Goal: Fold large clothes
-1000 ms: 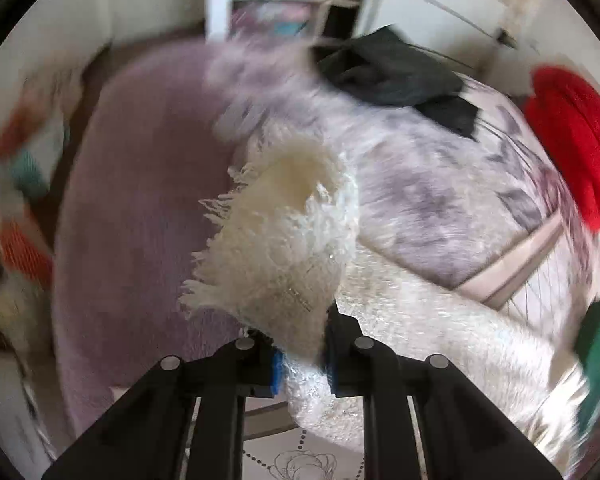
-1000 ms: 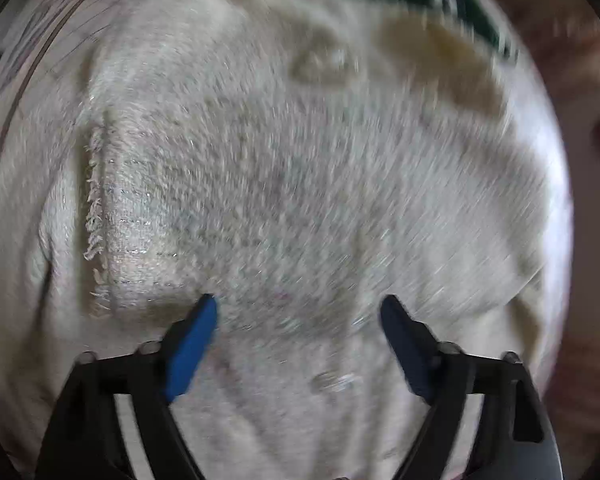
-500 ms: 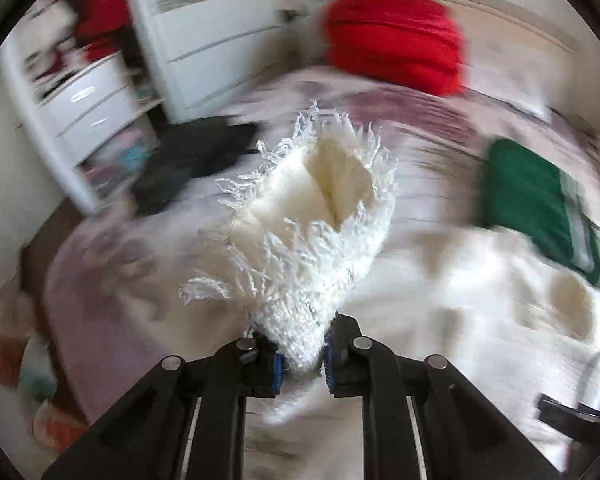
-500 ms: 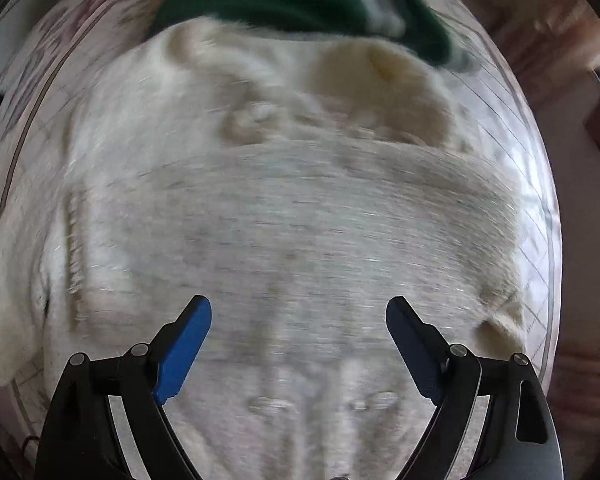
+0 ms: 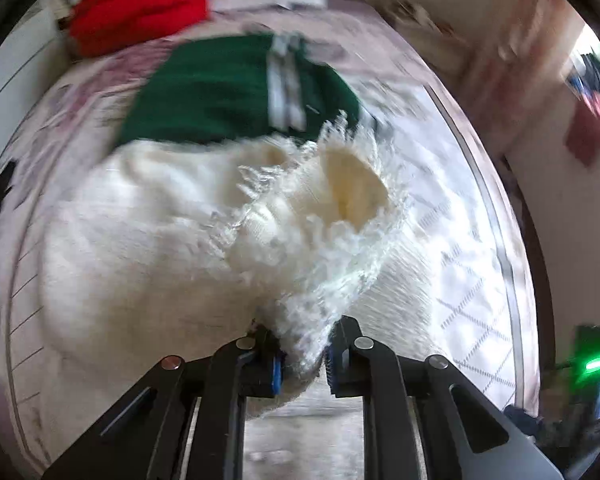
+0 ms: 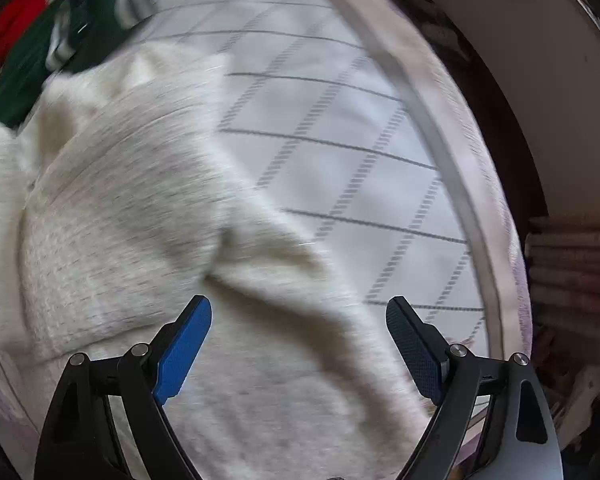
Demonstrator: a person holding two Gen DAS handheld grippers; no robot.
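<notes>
A fluffy cream sweater (image 5: pixel 148 240) lies spread across a bed (image 5: pixel 472 280) covered in a pale quilt with a thin diamond grid. In the left wrist view, the left tongs (image 5: pixel 302 360) are pressed together on a fringed sleeve end of the sweater, which rises straight up from between the black fingers and opens at its top into a hollow cuff with loose white strands around the rim. The main body of the sweater sits on the bed to the left of and beyond these tongs, blurred by motion. Past it, near the head of the bed, lies a dark green garment (image 5: pixel 228 92) with grey-white stripes, touching the sweater's far edge, and farther back a bright red garment (image 5: pixel 140 4). In the right wrist view, the right tongs (image 6: pixel 299 344) are spread wide, their blue pads (image 6: pixel 184 348) well apart with nothing between them. They hover over the sweater (image 6: pixel 120 220), which fills the left and lower part of that view and passes beneath the gap between the fingers; whether the pads touch the knit cannot be told. Bare quilt (image 6: pixel 340 120) shows ahead and to the right of these tongs, and the green garment (image 6: pixel 40 52) appears at the far upper left.
</notes>
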